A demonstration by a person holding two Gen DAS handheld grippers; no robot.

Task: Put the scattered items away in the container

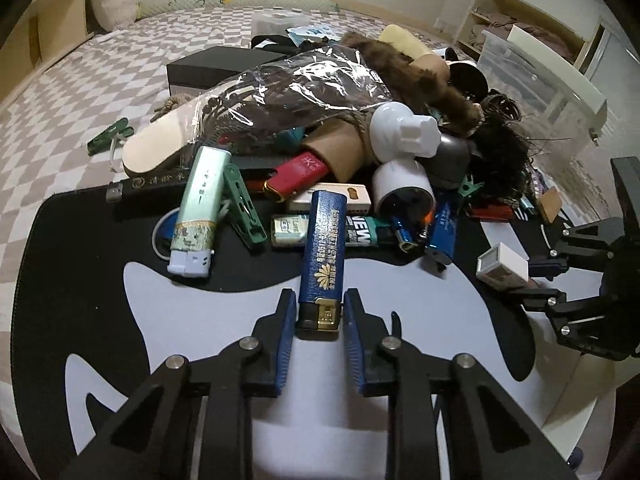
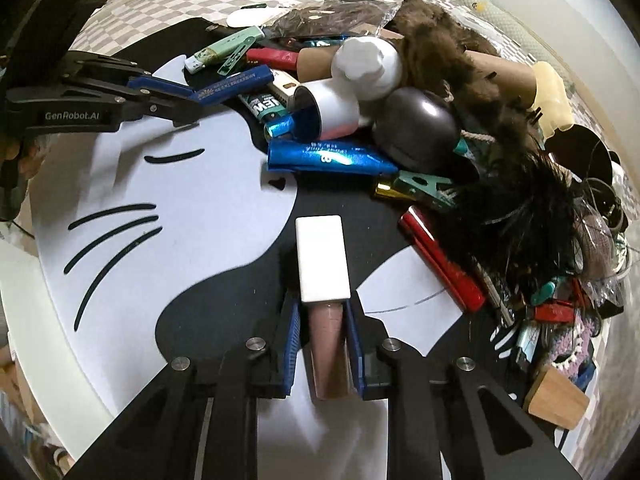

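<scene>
A bedroom shows in the left wrist view: a bed with a grey-and-white checkered cover, a fluffy pillow at its head, an open wooden shelf unit and a clear plastic storage container at the far right. A black mat with a white cat pattern lies in front, with a heap of clutter along its far edge: lighters, green clothespins, a crinkled clear plastic bag, brown fur, a cardboard tube. The left tongs grip the cap end of a dark blue lighter, whose far end rests on the pile. At right, the right tongs hold a white-capped lip gloss.

In the right wrist view the same mat fills the middle, the checkered cover behind it. The right tongs are clamped on the pinkish tube of the lip gloss, its white cap pointing forward. At upper left, the left tongs pinch the blue lighter. A wooden block sits at lower right.
</scene>
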